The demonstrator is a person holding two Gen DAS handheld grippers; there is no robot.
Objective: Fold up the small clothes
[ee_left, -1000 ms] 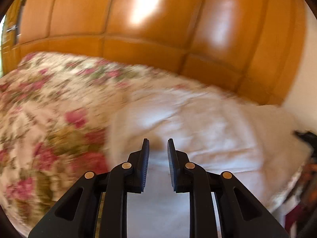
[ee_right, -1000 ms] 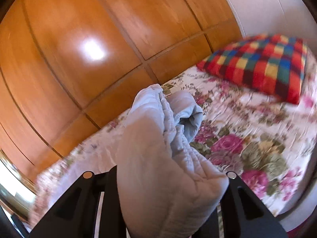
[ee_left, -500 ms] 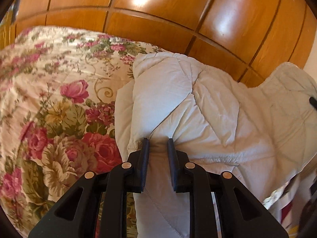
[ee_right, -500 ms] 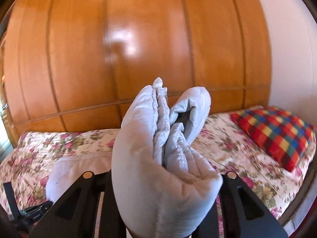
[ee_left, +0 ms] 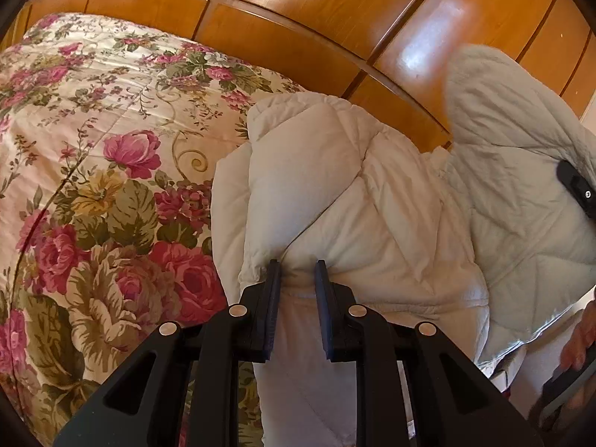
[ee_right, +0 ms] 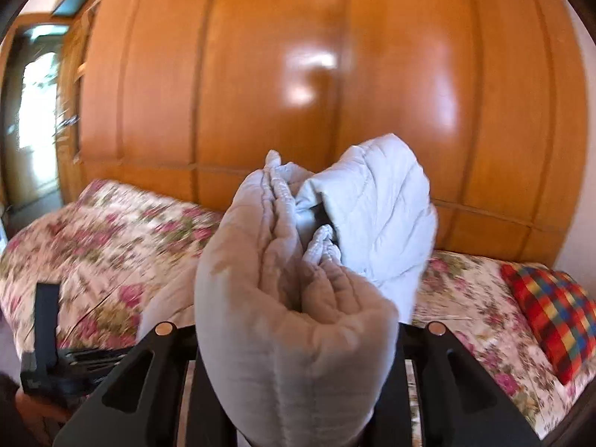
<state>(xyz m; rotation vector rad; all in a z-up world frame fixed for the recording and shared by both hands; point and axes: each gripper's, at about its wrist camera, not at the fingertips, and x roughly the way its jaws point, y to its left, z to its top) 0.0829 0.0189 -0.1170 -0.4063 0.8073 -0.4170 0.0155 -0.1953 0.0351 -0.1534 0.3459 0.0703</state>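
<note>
A pale quilted padded garment [ee_left: 357,193] lies on the floral bedspread [ee_left: 93,156]. My left gripper [ee_left: 297,279] holds a fold of it between its narrowly parted fingers, low on the bed. My right gripper [ee_right: 298,365] is shut on a thick bunch of the same garment [ee_right: 298,298], which bulges over and hides its fingers. That end is raised above the bed. In the left wrist view the raised part stands at the right [ee_left: 521,186] with a bit of the right gripper on it.
A glossy wooden wardrobe wall [ee_right: 298,74] runs behind the bed. A red checked cushion [ee_right: 551,320] lies at the bed's right end. A doorway [ee_right: 33,111] is at the far left. The left gripper [ee_right: 46,335] shows at lower left in the right wrist view.
The right gripper has lifted its bunch of garment and swung to face the wardrobe. The left gripper has come down close to the garment and its fingers now pinch a fold.
</note>
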